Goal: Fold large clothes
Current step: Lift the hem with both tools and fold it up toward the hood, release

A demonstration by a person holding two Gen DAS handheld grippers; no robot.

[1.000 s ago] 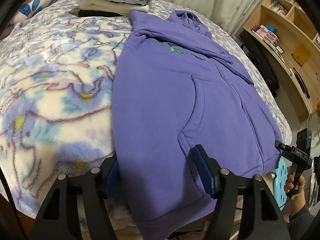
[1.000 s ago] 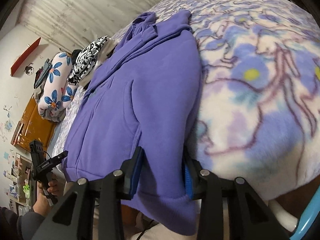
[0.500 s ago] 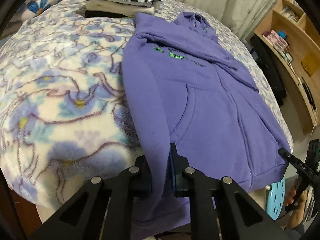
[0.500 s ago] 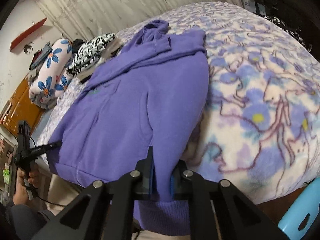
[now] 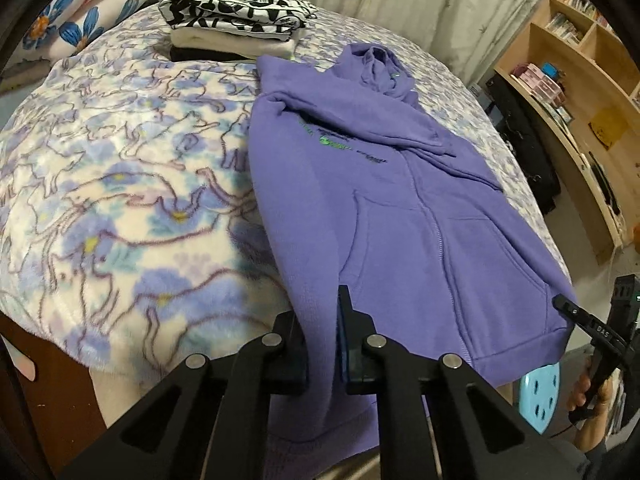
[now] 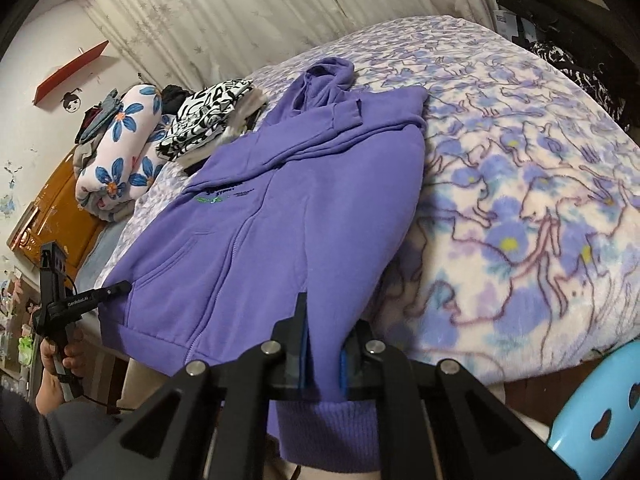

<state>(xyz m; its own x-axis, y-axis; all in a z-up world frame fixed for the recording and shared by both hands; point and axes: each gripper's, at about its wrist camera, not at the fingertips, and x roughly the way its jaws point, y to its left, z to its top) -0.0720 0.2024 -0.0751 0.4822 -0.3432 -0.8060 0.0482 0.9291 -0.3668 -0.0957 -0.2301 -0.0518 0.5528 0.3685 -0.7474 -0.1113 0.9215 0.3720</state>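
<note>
A purple zip hoodie point(image 5: 400, 200) lies face up on the bed with its hood far from me, sleeves folded across the chest and hem at the near edge. My left gripper point(image 5: 320, 314) is shut on the hem at one bottom corner, the cloth pinched between its pads and lifted. My right gripper point(image 6: 326, 320) is shut on the other bottom corner of the hoodie point(image 6: 300, 200), with the ribbed hem hanging below its fingers. Each gripper shows in the other's view at the far hem corner: the right gripper point(image 5: 568, 310) and the left gripper point(image 6: 116, 290), each held in a hand.
A fleecy blue-flowered blanket point(image 5: 120, 160) covers the bed. A folded pile topped by black-and-white cloth point(image 5: 236, 12) and a flowered roll point(image 5: 80, 12) lie near the head. Wooden shelves point(image 5: 580, 80) stand along one side. A light blue stool point(image 6: 600, 420) stands at the foot.
Both grippers went from open around the hem to shut on it. Both have since risen, lifting the hem corners off the bed edge.
</note>
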